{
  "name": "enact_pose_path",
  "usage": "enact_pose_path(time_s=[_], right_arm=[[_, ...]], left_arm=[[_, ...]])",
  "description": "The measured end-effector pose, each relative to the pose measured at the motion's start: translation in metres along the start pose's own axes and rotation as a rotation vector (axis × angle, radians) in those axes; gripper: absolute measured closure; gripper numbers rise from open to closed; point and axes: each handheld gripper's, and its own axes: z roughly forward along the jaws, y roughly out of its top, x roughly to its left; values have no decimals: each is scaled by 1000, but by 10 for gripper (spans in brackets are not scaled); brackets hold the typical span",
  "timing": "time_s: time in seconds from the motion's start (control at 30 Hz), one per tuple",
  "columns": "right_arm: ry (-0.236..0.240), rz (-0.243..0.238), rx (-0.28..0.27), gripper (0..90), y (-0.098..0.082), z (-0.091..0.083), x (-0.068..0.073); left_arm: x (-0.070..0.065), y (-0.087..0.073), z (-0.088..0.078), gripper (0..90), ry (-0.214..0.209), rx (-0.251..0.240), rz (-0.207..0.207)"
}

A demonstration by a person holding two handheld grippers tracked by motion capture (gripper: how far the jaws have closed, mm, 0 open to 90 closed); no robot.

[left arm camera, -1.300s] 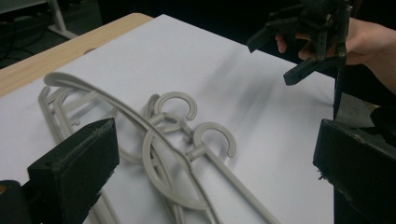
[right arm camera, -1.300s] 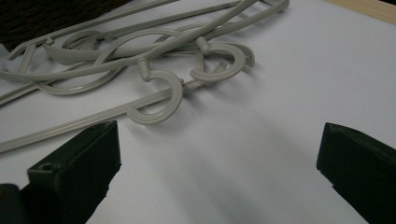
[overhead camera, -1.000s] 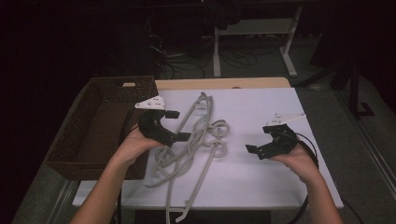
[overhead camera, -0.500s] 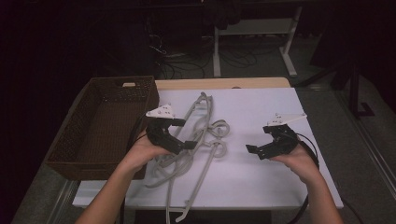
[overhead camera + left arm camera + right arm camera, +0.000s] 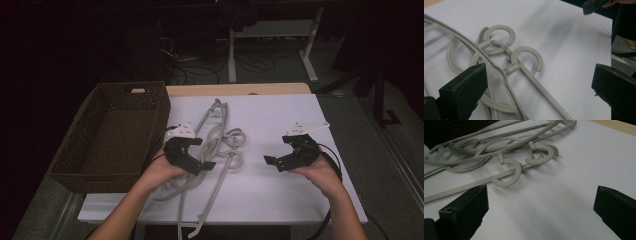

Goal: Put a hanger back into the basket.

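Observation:
Several grey plastic hangers (image 5: pixel 220 145) lie tangled on the white table (image 5: pixel 280 115), hooks toward its middle. My left gripper (image 5: pixel 205 153) hovers over the left side of the pile, open, nothing between its jaws. In the left gripper view the open gripper (image 5: pixel 540 75) frames a hanger arm and two hooks (image 5: pixel 529 51) beyond. My right gripper (image 5: pixel 276 150) is held to the right of the pile, open and holding nothing. The right gripper view has the open gripper (image 5: pixel 540 195) over bare table, with the hanger hooks (image 5: pixel 509 178) ahead to the left.
A brown wicker basket (image 5: pixel 75 165) stands at the table's left edge, close to my left hand. A wooden strip (image 5: pixel 240 89) runs along the far edge. Bare white surface lies between the pile and my right gripper. Dark floor, cables and desk legs lie beyond.
My left gripper has moved right and toward me, from beside the basket to over the hanger pile. The right gripper has stayed put.

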Motion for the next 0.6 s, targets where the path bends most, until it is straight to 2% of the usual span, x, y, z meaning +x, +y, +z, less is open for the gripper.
enact_pose_path(time_s=[0.23, 0.3, 0.47, 0.6], right_arm=[[4, -3, 1, 0, 0, 0, 0], [4, -2, 1, 0, -1, 1, 0], [4, -1, 1, 0, -1, 0, 0], [8, -4, 4, 0, -1, 1, 1]], left_arm=[[-3, -18, 7, 24, 3, 39, -25], [-4, -24, 11, 32, 2, 65, -22], [-5, -31, 17, 61, 35, 115, -19], [-6, -33, 20, 79, 55, 133, -18]])
